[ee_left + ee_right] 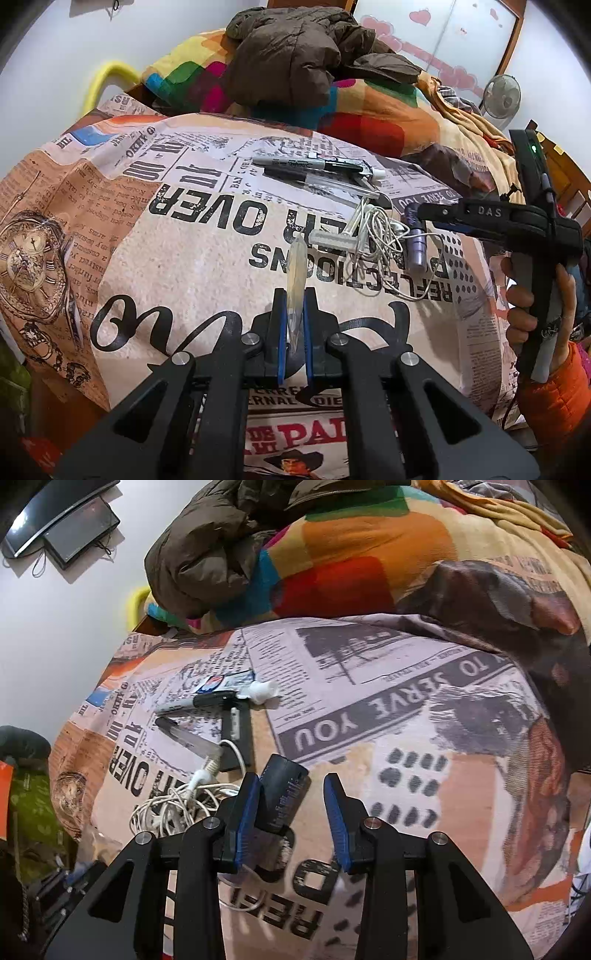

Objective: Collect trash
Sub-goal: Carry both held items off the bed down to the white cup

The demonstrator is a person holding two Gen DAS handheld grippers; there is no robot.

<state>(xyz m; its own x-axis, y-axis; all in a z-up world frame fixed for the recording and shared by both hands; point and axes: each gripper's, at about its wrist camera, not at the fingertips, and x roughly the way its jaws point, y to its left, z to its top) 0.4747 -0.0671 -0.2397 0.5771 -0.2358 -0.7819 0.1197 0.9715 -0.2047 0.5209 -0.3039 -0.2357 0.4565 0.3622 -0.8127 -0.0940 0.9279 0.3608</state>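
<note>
With the left gripper (pixel 294 334) pinching a clear wrapper (pixel 296 273), the right gripper (pixel 291 812), jaws spread astride the dark tube (pixel 282 794) beside the white cable tangle (pixel 173 808), should centre the tube before closing.

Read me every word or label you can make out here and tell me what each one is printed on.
"DAS": on the right gripper.
"OVER": on the bedsheet.
"REFLECTIONS": bedsheet, upside down in the left wrist view.
"TO SERVE YOU": bedsheet, upside down in the right wrist view.
"PAL", cut off by the left gripper: bedsheet, near edge.
Fine newsprint columns on the bedsheet: too small to read.
Marker label: blurred.
Purple tube script: unreadable.
</note>
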